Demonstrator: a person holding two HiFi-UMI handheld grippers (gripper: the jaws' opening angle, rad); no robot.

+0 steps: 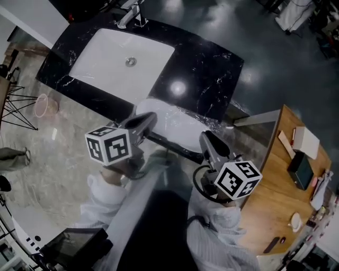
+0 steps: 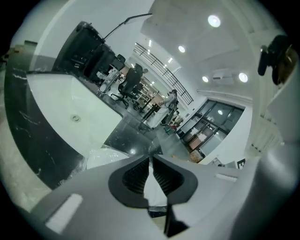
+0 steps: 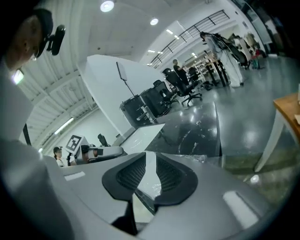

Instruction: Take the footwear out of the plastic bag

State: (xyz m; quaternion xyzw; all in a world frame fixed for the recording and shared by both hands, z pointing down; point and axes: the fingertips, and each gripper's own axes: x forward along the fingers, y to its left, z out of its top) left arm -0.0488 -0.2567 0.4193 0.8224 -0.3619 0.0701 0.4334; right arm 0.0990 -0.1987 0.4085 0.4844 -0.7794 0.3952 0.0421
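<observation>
Clear and crinkled, the plastic bag (image 1: 185, 132) lies on the near edge of the black marble table (image 1: 206, 74), just in front of the white sink (image 1: 116, 55). A rounded white shape inside the bag (image 1: 164, 112) looks like the footwear, still enclosed; its details cannot be made out.

The left hand-held gripper (image 1: 153, 117) reaches over the bag's left end. In the left gripper view its jaws are pressed together at the tips (image 2: 150, 158), with the bag's wrinkled film (image 2: 101, 157) showing just beyond them on the table. Whether any film is caught between the tips cannot be told.

The right hand-held gripper (image 1: 204, 136) comes in at the bag's right end. In the right gripper view its jaws (image 3: 151, 154) stand a little apart, and a narrow strip of white and shiny plastic shows through the gap. More of the bag's edge (image 3: 187, 158) lies past the right jaw.

A dark bar (image 1: 175, 148) runs between the two grippers below the bag.

Each gripper carries a marker cube, the left one (image 1: 108, 145) and the right one (image 1: 237, 180) both facing the head camera, with white sleeves (image 1: 212, 233) behind them.

A faucet (image 1: 135, 16) stands at the sink's far side. To the right sits a wooden table (image 1: 270, 174) with small items on it, and a pale marbled floor (image 1: 58, 153) spreads to the left.
</observation>
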